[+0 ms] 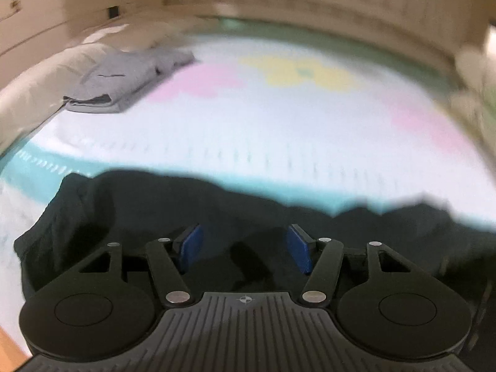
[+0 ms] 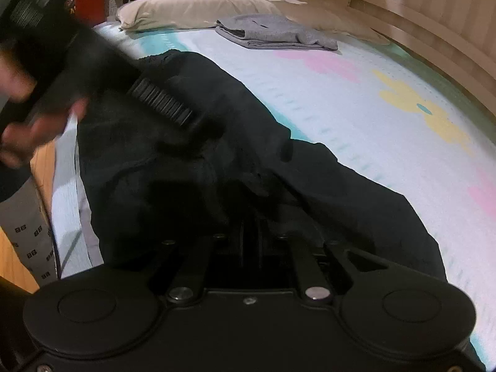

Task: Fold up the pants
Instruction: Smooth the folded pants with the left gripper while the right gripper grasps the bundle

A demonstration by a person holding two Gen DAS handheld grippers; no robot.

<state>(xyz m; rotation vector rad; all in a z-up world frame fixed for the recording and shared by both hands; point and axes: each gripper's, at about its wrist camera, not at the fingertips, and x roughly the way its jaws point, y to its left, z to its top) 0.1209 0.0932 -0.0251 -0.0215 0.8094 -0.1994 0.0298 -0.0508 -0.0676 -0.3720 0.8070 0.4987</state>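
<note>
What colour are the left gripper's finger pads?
Blue pads, clearest in the left wrist view.

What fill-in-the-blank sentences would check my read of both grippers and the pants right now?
1. The left gripper has its jaws ____ above the black pants.
2. The right gripper is shut on the ____.
3. The folded grey garment lies next to the ____.
4. The yellow flower is printed on the ____.

Missing words: open; pants; pillow; sheet
</note>
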